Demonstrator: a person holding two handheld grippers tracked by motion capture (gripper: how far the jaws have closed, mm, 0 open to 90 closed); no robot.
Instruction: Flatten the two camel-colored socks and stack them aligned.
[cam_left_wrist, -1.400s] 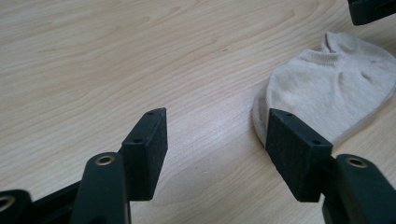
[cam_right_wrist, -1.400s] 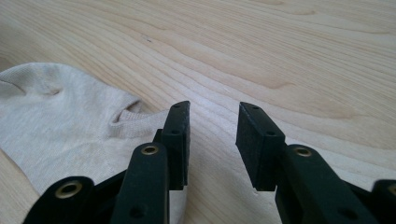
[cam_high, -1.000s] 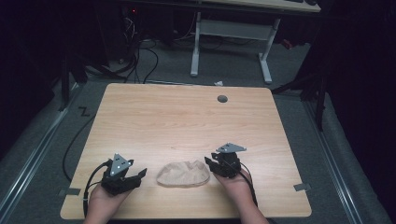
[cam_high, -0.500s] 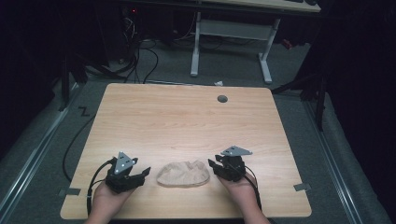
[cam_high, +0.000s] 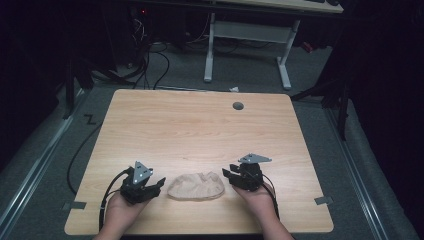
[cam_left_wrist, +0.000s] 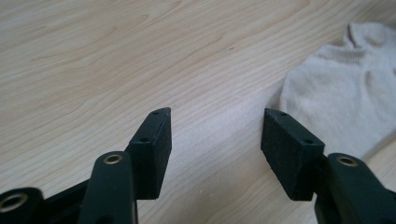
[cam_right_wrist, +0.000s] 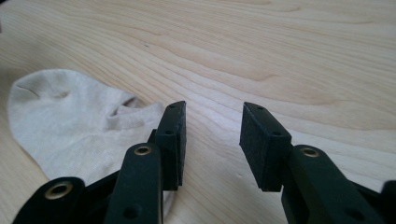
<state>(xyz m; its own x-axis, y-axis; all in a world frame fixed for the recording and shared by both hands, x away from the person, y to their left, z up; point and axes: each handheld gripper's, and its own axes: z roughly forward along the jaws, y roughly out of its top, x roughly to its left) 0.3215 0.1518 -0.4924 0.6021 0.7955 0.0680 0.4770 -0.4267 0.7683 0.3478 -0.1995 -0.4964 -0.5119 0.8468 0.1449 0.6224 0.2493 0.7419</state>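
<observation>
- Sock (cam_high: 195, 186) lies crumpled near the front edge of the table (cam_high: 200, 130), between the two grippers. Nothing grasped yet, so work looks barely begun; picking up or straightening it is all still to do.
- Left gripper (cam_high: 150, 188): jaws spread wide, empty, low over bare wood, sock (cam_left_wrist: 345, 88) just beside it, not touching.
- Right gripper (cam_high: 231, 176): jaws parted a bit less, empty. Its sock-side jaw sits right at the sock (cam_right_wrist: 70, 121) edge; contact cannot be told.
- Hands (cam_high: 122, 212) hold both grippers at the table's near edge.
</observation>
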